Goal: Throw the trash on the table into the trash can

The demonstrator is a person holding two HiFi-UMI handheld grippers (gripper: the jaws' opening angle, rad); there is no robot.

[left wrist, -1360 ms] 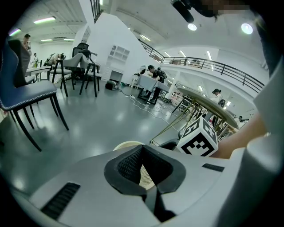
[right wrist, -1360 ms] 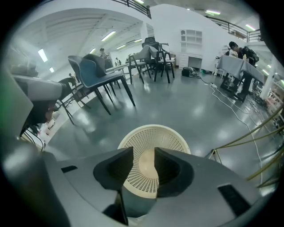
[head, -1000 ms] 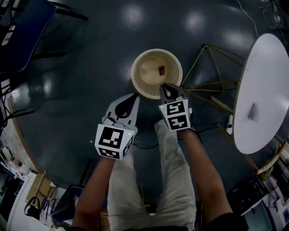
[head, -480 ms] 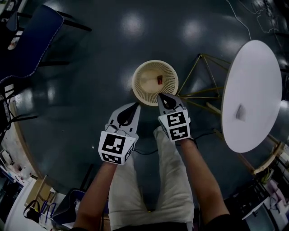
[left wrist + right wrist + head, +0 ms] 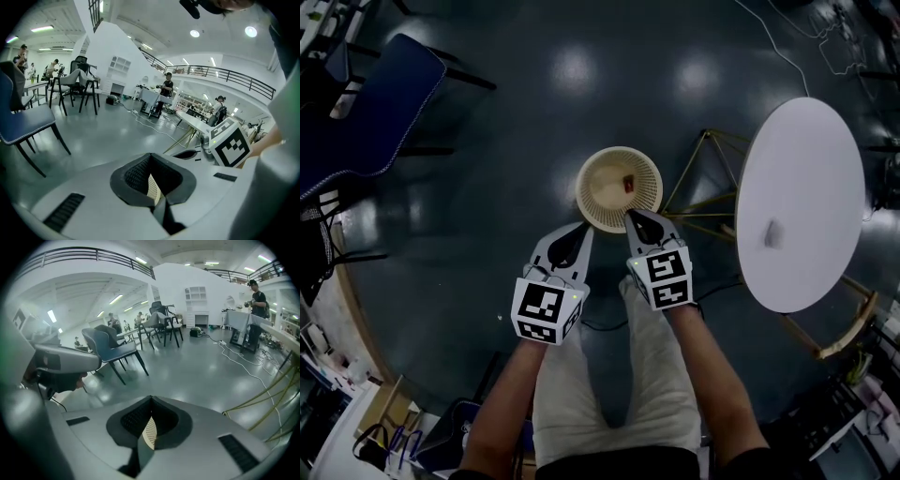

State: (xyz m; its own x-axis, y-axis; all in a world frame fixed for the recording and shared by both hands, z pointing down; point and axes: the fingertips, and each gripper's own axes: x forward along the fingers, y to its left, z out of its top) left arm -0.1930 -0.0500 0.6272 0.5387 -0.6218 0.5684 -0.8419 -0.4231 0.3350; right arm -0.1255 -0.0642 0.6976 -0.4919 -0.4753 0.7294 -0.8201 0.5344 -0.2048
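Both jaw pairs pressed together on nothing, the left gripper and right gripper hang by the trash can (a red scrap lies inside) while one pale piece waits on the table, where a careless pinch might flick it floorward.

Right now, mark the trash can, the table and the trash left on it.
trash can (image 5: 602, 190), head view, bare inner floor.
table (image 5: 811, 159), head view, bare top.
grey trash (image 5: 772, 232), head view, its middle.
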